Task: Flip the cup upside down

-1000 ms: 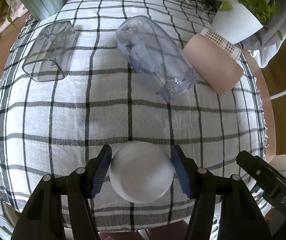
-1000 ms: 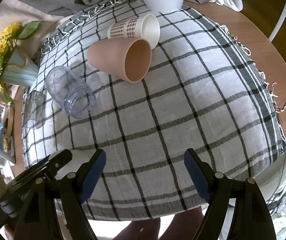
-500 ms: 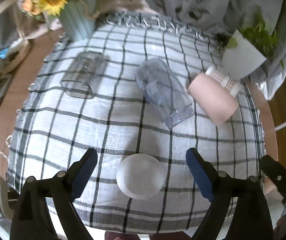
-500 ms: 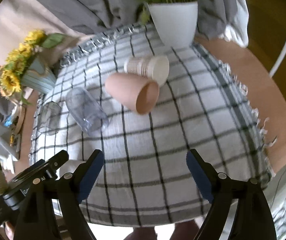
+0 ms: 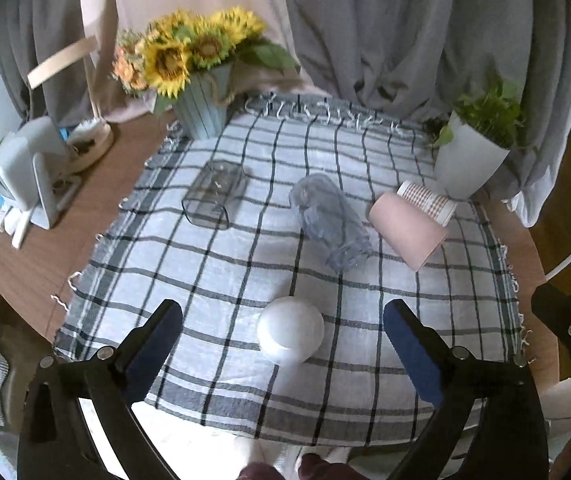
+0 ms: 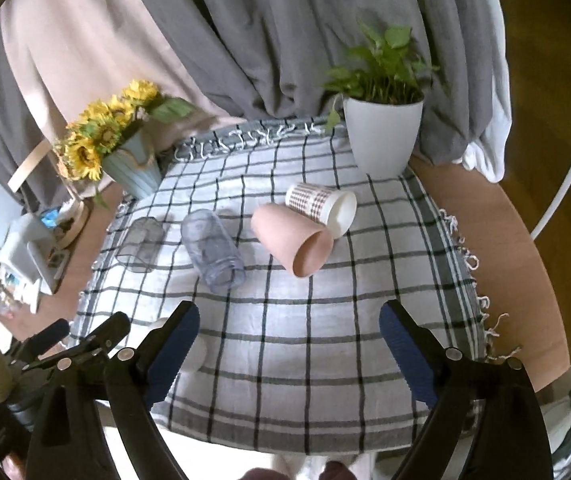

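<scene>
Left view: your left gripper (image 5: 283, 340) is wide open, and the white cup (image 5: 290, 335) stands upside down between its jaws, untouched. Swing sideways and you could knock it over.

Right view: your right gripper (image 6: 289, 338) is open and empty; the cup peeks beside its left jaw.

soft, even daylight fills both views, moderately bright. the white cup (image 5: 290, 335) is nearly blown out, its edges lost in glare, and casts a faint shadow toward the near side. the checked cloth (image 5: 213, 276) shows pale shadows beside the lying cups. fisheye distortion bows the table and curtains (image 6: 285, 40), with black vignetting in the corners. the sunflowers (image 5: 189, 50) look slightly smeared.
</scene>
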A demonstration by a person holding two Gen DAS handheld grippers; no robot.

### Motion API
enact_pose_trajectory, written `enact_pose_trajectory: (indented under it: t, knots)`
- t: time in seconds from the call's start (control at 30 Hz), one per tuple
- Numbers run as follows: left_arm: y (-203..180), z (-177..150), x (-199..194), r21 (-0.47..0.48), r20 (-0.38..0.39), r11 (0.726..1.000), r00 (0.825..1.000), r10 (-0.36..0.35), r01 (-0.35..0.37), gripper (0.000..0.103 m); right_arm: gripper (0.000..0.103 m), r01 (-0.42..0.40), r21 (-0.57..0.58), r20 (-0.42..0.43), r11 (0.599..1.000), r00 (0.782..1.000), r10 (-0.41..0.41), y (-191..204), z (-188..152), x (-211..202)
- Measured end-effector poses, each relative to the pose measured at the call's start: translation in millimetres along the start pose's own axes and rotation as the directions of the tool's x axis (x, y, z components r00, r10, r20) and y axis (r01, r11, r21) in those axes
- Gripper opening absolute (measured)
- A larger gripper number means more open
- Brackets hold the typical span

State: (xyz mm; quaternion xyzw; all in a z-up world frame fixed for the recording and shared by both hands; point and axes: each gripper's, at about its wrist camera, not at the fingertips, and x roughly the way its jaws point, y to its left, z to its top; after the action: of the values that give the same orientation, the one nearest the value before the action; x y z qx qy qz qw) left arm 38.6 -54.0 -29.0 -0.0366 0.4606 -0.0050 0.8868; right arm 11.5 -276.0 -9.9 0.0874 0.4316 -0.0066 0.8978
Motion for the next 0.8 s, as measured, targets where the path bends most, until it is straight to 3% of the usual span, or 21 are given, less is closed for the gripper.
enact_pose_trajectory:
  t: [0.2, 0.37, 0.8]
  knots:
    - [7, -8, -29, 0.067, 0.063, 0.997, 0.998, 0.025, -0.030, 0.103, 0.094, 0.012, 0.041, 0.047, 0.999, 0.999, -0.014, 7, -13, -27]
    - [19, -18, -42, 0.102, 0.069, 0.995, 0.998, -0.009, 0.002, 0.103, 0.094, 0.038, 0.059, 0.077, 0.998, 0.996, -0.043, 17, -26, -42]
    - [42, -32, -72, 0.152, 0.145, 0.988, 0.989, -0.009, -0.013, 0.103, 0.094, 0.085, 0.036, 0.154, 0.996, 0.984, -0.089, 54, -51, -74]
